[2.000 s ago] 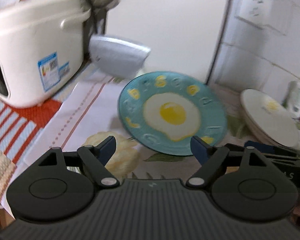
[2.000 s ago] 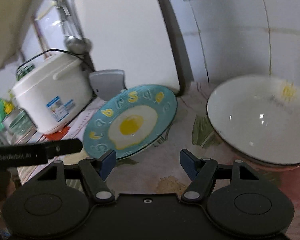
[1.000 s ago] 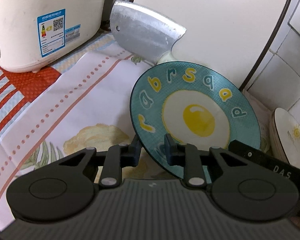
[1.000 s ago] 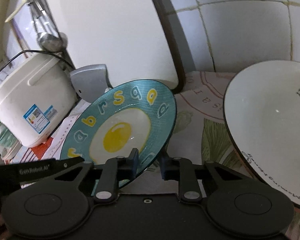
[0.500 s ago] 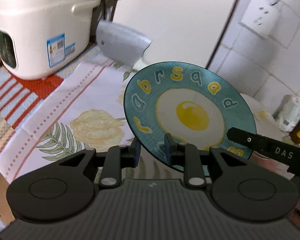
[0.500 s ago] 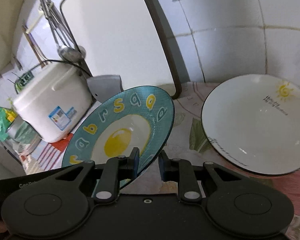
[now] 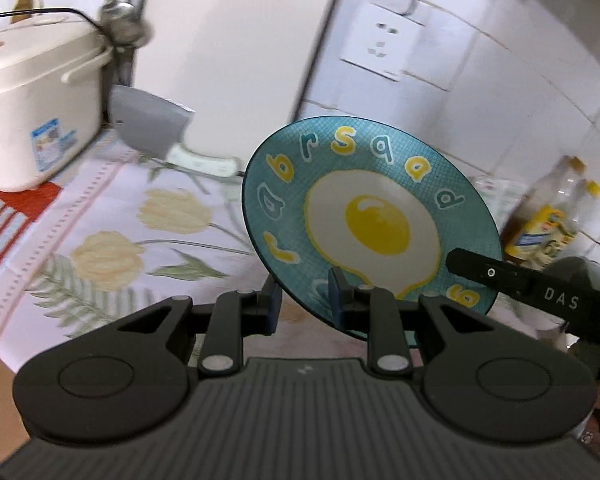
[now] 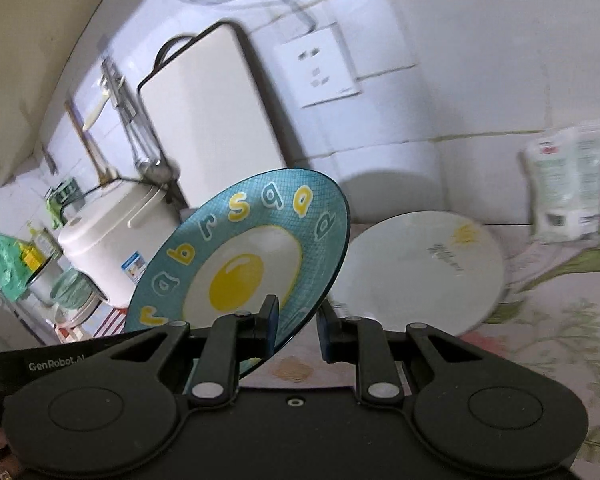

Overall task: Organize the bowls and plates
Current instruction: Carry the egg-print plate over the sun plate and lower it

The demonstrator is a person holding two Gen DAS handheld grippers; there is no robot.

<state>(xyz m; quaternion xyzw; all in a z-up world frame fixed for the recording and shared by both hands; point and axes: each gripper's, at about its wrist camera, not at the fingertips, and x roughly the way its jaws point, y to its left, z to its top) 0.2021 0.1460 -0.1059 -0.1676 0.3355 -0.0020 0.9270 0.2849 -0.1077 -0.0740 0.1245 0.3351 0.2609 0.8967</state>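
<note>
A teal plate (image 7: 372,220) with a fried-egg picture and letters round its rim is held up in the air, tilted, above the flowered cloth. My left gripper (image 7: 305,300) is shut on its near left rim. My right gripper (image 8: 298,320) is shut on its near right rim, and the teal plate (image 8: 240,264) fills the middle of that view. A stack of white plates (image 8: 420,272) with a small sun mark sits on the table to the right, below and beyond the teal plate.
A white rice cooker (image 7: 32,108) stands at the left. A cleaver (image 7: 152,128) and a white cutting board (image 8: 208,120) lean on the tiled wall with a socket (image 7: 384,44). Bottles (image 7: 548,220) and a white packet (image 8: 568,180) stand at the right.
Both grippers, open two seconds ago, closed on the teal plate's rim and lifted it off the cloth. It has risen higher and moved right toward the white plates.
</note>
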